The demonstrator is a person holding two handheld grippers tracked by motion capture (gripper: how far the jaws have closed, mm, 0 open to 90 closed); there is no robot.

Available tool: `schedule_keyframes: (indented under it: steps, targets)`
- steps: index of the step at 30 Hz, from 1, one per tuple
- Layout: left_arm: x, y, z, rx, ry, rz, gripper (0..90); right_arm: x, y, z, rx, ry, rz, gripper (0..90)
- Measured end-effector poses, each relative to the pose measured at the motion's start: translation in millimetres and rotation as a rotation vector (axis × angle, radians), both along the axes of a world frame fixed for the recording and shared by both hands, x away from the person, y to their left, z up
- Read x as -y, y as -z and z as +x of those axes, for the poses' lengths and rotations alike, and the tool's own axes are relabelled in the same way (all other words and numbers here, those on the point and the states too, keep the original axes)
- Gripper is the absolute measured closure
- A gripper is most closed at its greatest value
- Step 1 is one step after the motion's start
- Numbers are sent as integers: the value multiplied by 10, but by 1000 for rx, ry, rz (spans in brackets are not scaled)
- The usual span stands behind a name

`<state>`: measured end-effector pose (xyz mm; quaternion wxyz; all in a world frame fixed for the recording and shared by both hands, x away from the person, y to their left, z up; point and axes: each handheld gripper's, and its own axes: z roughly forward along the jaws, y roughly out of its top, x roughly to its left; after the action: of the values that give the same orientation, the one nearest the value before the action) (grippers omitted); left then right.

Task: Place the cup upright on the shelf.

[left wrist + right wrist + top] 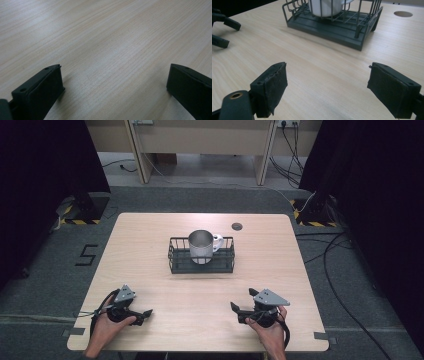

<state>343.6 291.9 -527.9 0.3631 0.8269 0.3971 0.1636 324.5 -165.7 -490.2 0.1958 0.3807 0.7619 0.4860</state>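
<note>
While both hands rest near the table's (pixel 150 235) front edge, left gripper (pixel 142 314) and right gripper (pixel 241 301) stand released, jaws apart w/ nothing between. Metal mug (pixel 201 245), approx. upright, sits in dark wire basket (pixel 175 257) at table centre, well apart from both; its white handle is partly hidden.

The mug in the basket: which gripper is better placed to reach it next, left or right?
Probably the right gripper. Its jaws stand open and its own view faces the wire basket and the mug. The left gripper, also open, faces bare table. Both rest near the table's front edge.
</note>
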Motion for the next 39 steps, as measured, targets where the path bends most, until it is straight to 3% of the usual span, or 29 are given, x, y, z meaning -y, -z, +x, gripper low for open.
schedule_keyframes:
  steps: [25, 39]
  targets:
    - [0, 0, 0, 0, 0, 0, 0, 62, 217, -203, -84, -19, -53, 152]
    - [1, 0, 0, 0, 2, 0, 0, 44, 280, -275, -113, -24, -144, 154]
